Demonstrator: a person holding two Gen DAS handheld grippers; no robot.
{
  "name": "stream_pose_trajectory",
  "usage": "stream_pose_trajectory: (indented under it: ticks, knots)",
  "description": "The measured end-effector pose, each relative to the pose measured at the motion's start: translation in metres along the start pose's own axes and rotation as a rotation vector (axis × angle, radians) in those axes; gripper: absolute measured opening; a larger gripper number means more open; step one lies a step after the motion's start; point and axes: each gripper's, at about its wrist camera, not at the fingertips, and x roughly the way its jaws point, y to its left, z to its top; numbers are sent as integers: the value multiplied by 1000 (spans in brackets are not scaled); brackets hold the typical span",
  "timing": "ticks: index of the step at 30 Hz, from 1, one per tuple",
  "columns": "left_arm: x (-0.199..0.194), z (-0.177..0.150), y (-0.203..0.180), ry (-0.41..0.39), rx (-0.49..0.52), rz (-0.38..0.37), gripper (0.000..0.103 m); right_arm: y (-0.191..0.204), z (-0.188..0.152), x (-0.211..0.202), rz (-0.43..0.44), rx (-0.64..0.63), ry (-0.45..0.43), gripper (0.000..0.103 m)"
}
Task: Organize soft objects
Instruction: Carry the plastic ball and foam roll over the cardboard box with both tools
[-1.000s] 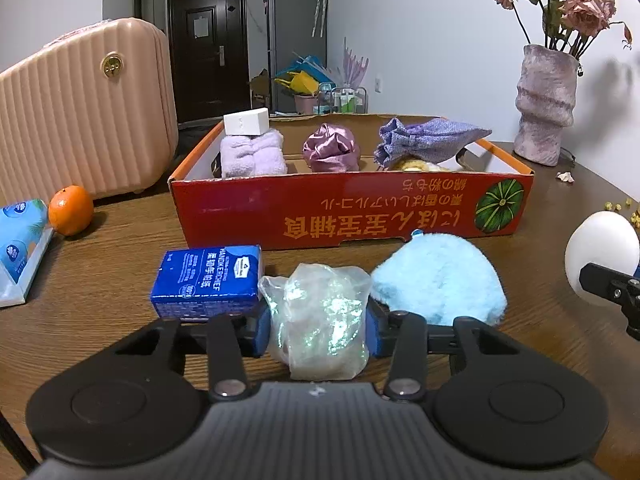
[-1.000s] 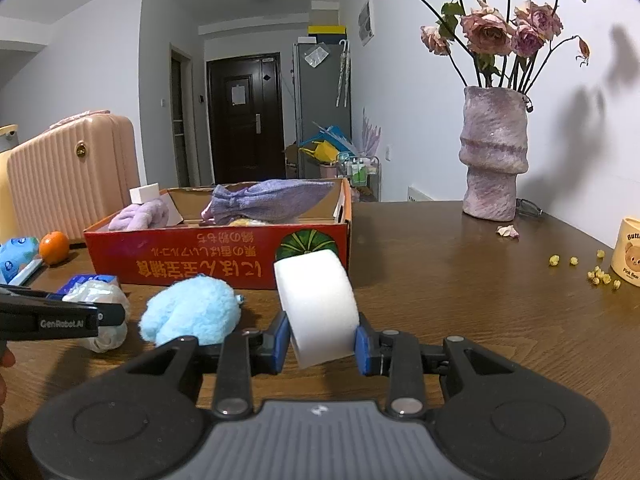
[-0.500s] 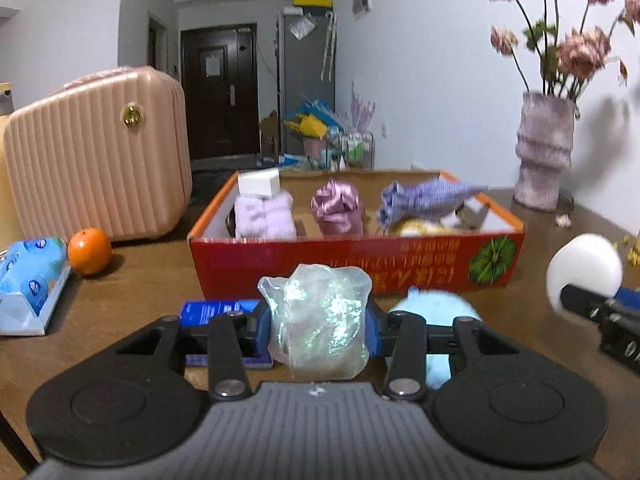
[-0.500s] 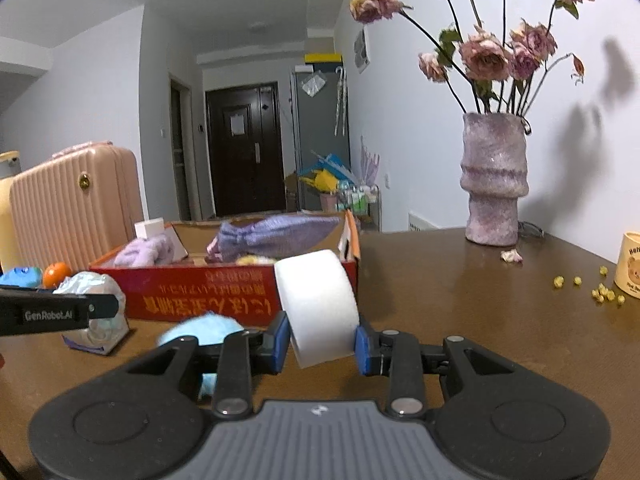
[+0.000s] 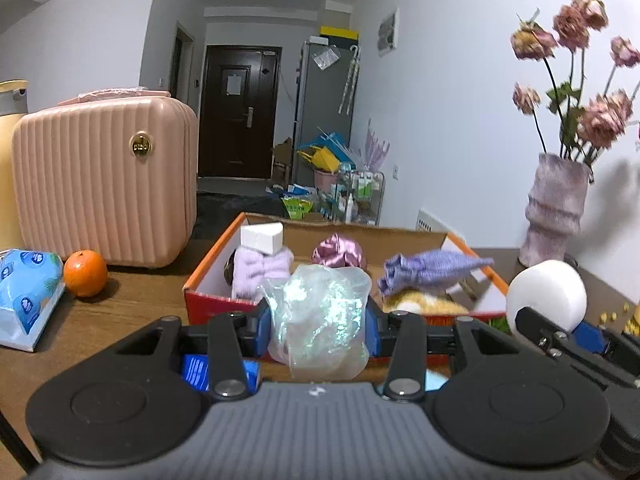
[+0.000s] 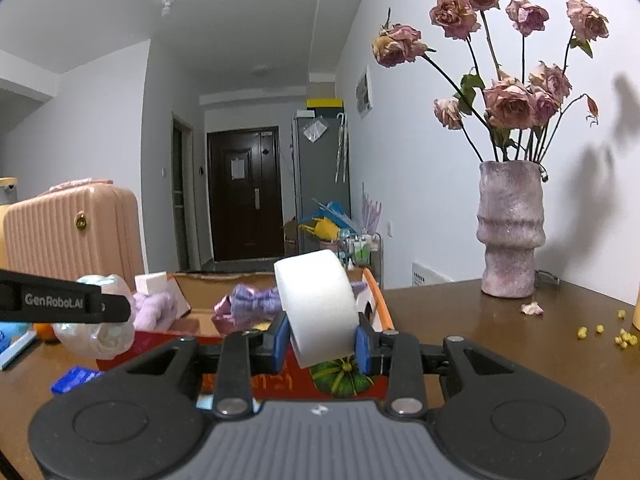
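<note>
My left gripper (image 5: 318, 326) is shut on a crumpled iridescent plastic bag (image 5: 320, 316), held above the near wall of the red cardboard box (image 5: 208, 302). My right gripper (image 6: 320, 338) is shut on a white foam roll (image 6: 318, 306), also lifted near the box's right end; the same roll (image 5: 546, 294) shows at the right of the left wrist view. Inside the box lie a lilac towel (image 5: 260, 274) with a white foam wedge (image 5: 262, 238) on it, a pink satin scrunchie (image 5: 338, 250), a purple cloth pouch (image 5: 432, 270) and something yellow (image 5: 424, 304).
A blue handkerchief pack (image 5: 198, 370) lies on the wooden table (image 5: 120, 320) under my left gripper. An orange (image 5: 85, 273), a blue tissue pack (image 5: 26, 292) and a pink suitcase (image 5: 104, 176) stand at the left. A purple vase (image 6: 510, 232) of dried roses stands at the right, with yellow crumbs (image 6: 622, 336).
Both grippers have risen with their loads and tilted up, so the box's inside now shows behind the bag. The blue fluffy ball and blue pack have dropped below the fingers.
</note>
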Motion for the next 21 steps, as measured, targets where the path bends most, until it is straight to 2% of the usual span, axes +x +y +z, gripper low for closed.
stream_pose_trajectory:
  ticks: [10,21]
  knots:
    - [29,18,-5,-34,-45,10,44,7,10,35,4,0,-42,32]
    - [65,30,-12,-54,-43,15,44,2,23,80,27,15,-62,32]
